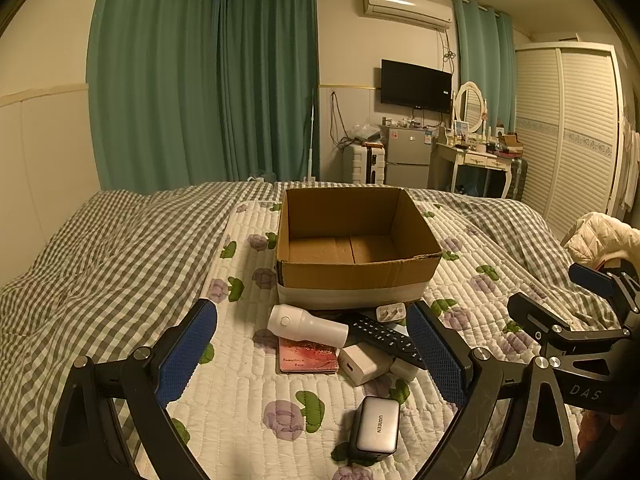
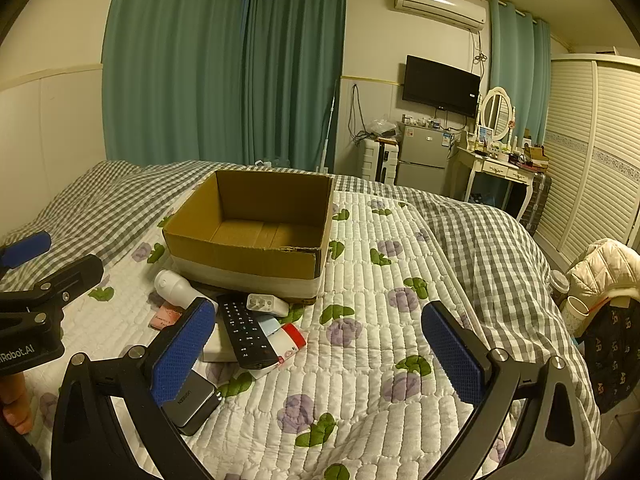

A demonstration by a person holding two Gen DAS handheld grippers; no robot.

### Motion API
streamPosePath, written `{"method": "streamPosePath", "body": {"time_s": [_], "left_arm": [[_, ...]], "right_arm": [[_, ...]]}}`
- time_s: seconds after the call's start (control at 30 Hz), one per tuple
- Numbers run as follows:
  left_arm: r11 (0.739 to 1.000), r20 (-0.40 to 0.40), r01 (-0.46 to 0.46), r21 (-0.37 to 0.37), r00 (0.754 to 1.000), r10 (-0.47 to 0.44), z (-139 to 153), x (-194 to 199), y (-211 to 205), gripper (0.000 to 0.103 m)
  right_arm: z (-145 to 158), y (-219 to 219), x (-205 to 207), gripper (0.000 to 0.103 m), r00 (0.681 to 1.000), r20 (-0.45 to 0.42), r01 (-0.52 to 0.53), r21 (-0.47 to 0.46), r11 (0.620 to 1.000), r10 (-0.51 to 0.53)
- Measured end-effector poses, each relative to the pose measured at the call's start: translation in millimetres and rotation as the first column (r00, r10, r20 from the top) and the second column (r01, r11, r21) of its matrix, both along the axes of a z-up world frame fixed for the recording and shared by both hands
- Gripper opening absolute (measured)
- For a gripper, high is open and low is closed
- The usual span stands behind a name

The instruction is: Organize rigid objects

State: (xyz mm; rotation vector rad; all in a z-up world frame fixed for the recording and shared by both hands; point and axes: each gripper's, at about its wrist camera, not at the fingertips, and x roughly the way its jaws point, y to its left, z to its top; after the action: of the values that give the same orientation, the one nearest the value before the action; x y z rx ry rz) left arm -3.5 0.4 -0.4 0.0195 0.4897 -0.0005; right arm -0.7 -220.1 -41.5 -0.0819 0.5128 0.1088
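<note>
Plainly, through the left wrist camera my left claw [image 1: 312,354] stood wide open and held nothing, its blue pads either side of a small heap on the quilted floral mat [image 1: 248,408] of the bed. Between them lay a white cylindrical device [image 1: 306,325] across a pink booklet [image 1: 306,356], a black remote [image 1: 386,338], a white charger block [image 1: 364,362] and, nearer me, a grey UGREEN charger [image 1: 378,428]. Just beyond stood the empty cardboard box [image 1: 352,276]. My right claw [image 1: 556,304] showed at the right edge, spread open.

Through the right wrist camera my right claw [image 2: 320,354] gaped equally wide and empty above bare mat, right of the heap. The remote [image 2: 245,330] lay over a red-and-white packet [image 2: 290,340]; the box [image 2: 256,256] sat behind. My left claw [image 2: 52,258] hung open at the left.
</note>
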Motion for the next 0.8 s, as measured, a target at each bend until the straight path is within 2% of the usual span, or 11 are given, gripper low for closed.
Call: {"method": "streamPosePath", "body": {"time_s": [0.8], "left_arm": [[1.000, 0.012, -0.009, -0.003, 1.000, 0.009, 4.6, -4.1, -2.8, 0.097]], "right_arm": [[2.0, 0.6, -2.7, 0.103, 1.000, 0.004, -0.006, -0.005, 1.000, 0.006]]}}
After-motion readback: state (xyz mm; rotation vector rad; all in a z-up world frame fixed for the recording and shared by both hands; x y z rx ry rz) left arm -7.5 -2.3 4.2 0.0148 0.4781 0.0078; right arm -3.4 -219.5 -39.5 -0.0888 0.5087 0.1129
